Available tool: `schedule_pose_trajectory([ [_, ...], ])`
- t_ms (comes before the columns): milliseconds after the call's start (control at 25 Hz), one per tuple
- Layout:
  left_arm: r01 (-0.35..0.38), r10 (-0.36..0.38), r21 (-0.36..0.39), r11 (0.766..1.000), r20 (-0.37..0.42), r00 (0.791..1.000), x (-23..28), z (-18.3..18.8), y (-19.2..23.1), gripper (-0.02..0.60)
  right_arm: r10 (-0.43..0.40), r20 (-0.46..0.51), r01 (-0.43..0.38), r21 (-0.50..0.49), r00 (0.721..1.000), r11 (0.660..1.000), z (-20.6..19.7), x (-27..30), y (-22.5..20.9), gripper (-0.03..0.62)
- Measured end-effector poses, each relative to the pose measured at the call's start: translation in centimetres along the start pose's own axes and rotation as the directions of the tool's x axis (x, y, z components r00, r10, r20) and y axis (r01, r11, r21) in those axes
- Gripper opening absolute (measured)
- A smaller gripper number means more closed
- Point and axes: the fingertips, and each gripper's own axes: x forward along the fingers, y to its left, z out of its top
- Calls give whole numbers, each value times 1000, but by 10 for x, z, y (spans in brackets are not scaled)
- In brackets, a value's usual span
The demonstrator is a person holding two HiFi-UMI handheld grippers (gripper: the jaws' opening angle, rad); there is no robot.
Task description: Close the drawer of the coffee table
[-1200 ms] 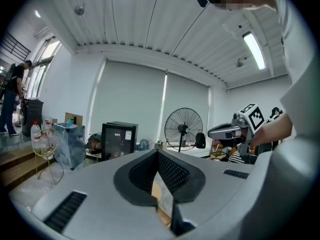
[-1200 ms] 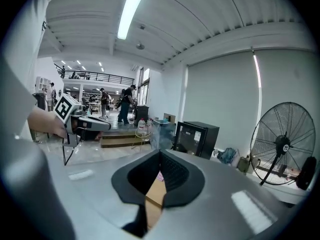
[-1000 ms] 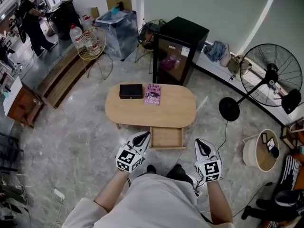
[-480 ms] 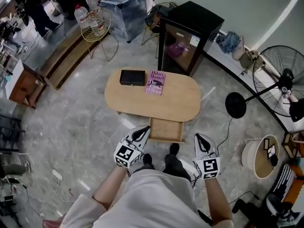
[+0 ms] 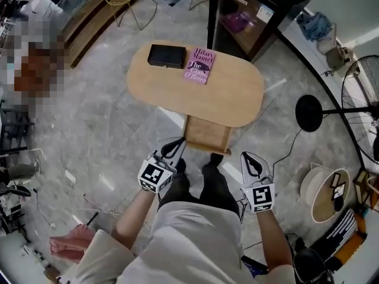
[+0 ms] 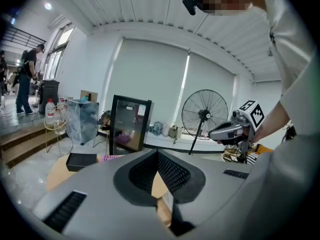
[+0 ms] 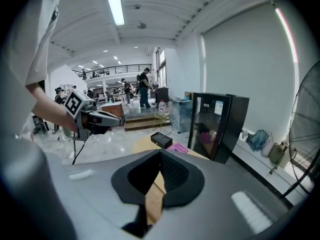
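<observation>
Approach stage: left gripper (image 5: 173,145) and right gripper (image 5: 252,160), jaws closed and empty, should next push the open drawer (image 5: 206,136) toward twelve o'clock.

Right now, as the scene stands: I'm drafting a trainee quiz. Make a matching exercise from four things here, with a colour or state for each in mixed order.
Things:
1. drawer
2. box
3. book
4. left tool

Colour or state:
A. pink cover
B. shut, nothing in it
C. pulled out
D. black

Pairs: 1-C, 2-D, 3-A, 4-B
</observation>
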Motion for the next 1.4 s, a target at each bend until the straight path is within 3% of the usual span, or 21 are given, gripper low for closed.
schedule_pose_trajectory([
  [360, -50, 47, -33, 998, -96, 994, 50, -70, 2, 6, 146, -79, -142, 50, 986, 989, -73, 57, -20, 9],
  [720, -35, 21, -60, 998, -216, 976, 91, -154, 16, 15, 168, -203, -143, 132, 965, 981, -172, 102, -31, 28],
  [1120, 7, -41, -91, 996, -377, 925, 120, -278, 46, 69, 194, -307, -115, 255, 932, 960, -293, 150, -12, 85],
  [1400, 2, -52, -102, 995, -490, 870, 126, -378, 67, 101, 177, -416, -46, 305, 892, 951, -385, 176, 0, 137],
])
